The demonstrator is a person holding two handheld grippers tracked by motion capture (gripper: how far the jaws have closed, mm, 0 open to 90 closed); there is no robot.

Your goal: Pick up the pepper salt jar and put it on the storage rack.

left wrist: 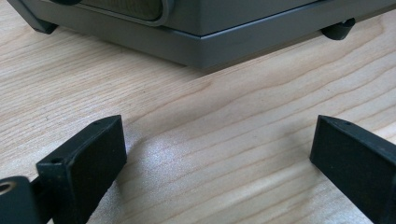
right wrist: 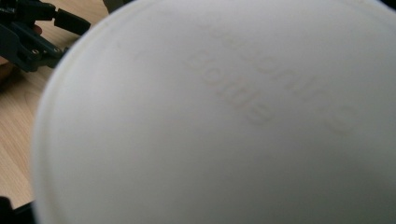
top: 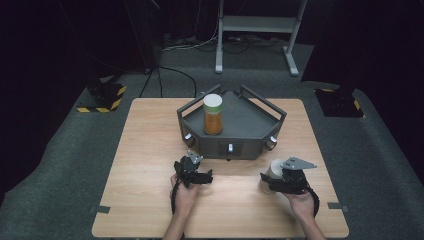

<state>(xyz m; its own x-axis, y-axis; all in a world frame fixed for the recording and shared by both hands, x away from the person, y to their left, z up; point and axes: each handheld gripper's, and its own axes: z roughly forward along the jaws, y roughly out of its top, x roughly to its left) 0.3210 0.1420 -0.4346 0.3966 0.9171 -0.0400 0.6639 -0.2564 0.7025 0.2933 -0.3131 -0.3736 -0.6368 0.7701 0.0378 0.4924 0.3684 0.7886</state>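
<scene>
Gripping step: second jar being picked up off the table, by judgement.
Left gripper [top: 197, 172]: idle near the tray [top: 190, 116], tongs apart over bare wood.
Tray: orange jar [top: 213, 115] upright inside.
Right gripper [top: 272, 181]: clamped on white-lidded jar [top: 272, 170], near right.
Next: lift clear, carry over the tray wall.
Right gripper view: faint lid lettering [right wrist: 261, 98].

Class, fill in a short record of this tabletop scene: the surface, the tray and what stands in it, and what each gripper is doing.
surface: wooden table
tray: grey angular tray at the far middle of the table
in tray: orange jar, white lid, upright
left gripper: open, nothing between its jaws, low over the table in front of the tray
right gripper: shut on white container, near the tray's right front corner
</scene>
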